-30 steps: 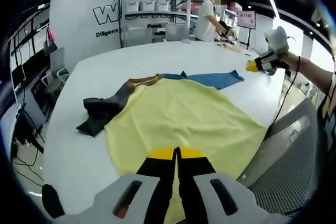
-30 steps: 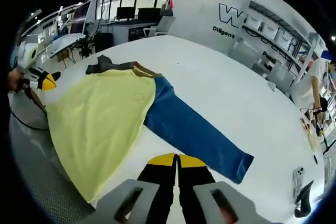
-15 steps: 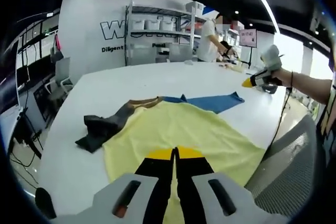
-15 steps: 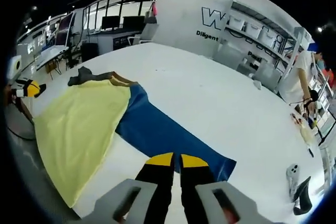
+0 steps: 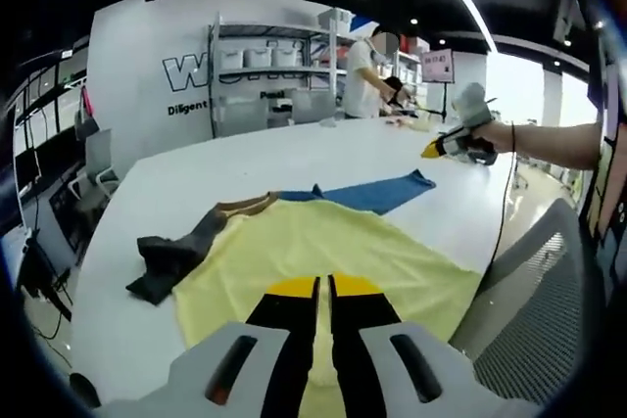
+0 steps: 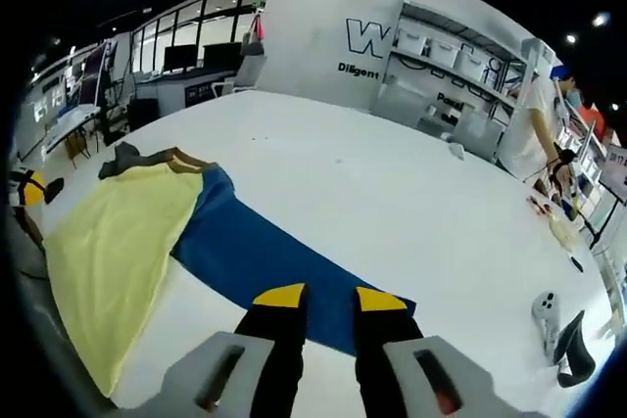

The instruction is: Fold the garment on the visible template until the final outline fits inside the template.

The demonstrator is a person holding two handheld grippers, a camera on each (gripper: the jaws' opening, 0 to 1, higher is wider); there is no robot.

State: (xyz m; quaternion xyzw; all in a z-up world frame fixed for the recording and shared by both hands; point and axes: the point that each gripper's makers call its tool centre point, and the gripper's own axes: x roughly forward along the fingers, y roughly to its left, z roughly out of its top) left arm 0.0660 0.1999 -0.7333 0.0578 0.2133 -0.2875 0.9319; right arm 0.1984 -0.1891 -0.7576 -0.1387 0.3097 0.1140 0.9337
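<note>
Garment (image 5: 333,247) lying spread on white tabletop (image 5: 245,159), yellow body hanging over near edge, blue sleeve (image 6: 265,256) stretching inward, dark sleeve (image 5: 171,261) bunching at opposite side. Left gripper (image 5: 323,286) hovering over yellow body, jaws pressed together, pinching nothing. Right gripper (image 6: 318,297) hovering above blue sleeve end, jaws spread apart, empty. Person standing at shelves (image 5: 269,56) beyond far edge. Small objects (image 6: 563,335) sitting near tabletop's right edge in right gripper view.

Wall lettering (image 5: 201,70) behind shelving (image 5: 274,66)
</note>
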